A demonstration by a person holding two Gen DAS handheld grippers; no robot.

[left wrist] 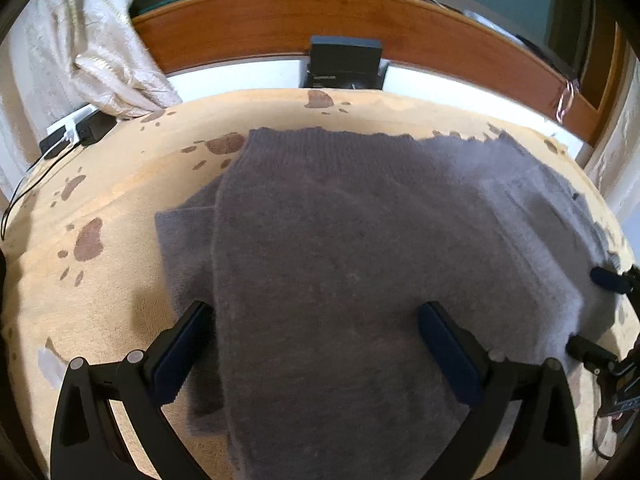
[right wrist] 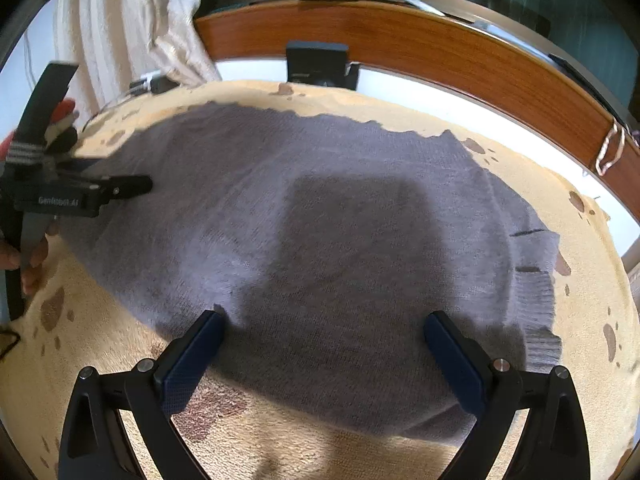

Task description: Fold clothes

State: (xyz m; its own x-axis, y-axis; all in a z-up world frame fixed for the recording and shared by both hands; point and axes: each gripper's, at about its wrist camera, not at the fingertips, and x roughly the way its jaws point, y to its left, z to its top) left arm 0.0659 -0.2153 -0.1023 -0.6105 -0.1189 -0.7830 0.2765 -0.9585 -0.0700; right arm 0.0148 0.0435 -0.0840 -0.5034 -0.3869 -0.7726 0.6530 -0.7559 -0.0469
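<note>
While both pairs of fingers hang spread and empty, the grey sweater lies flat on the tan blanket, partly folded, its cloth running beneath and between the left gripper and likewise under the right gripper. The fold looks mid-way; next, I judge, each gripper must drop onto the near edge and pinch it to carry it over.

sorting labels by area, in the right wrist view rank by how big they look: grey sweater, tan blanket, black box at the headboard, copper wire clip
1. tan blanket, though the grey sweater hides much of it, so those two are unsure
2. grey sweater
3. black box
4. copper wire clip

The box and clip lie farther from the camera.
</note>
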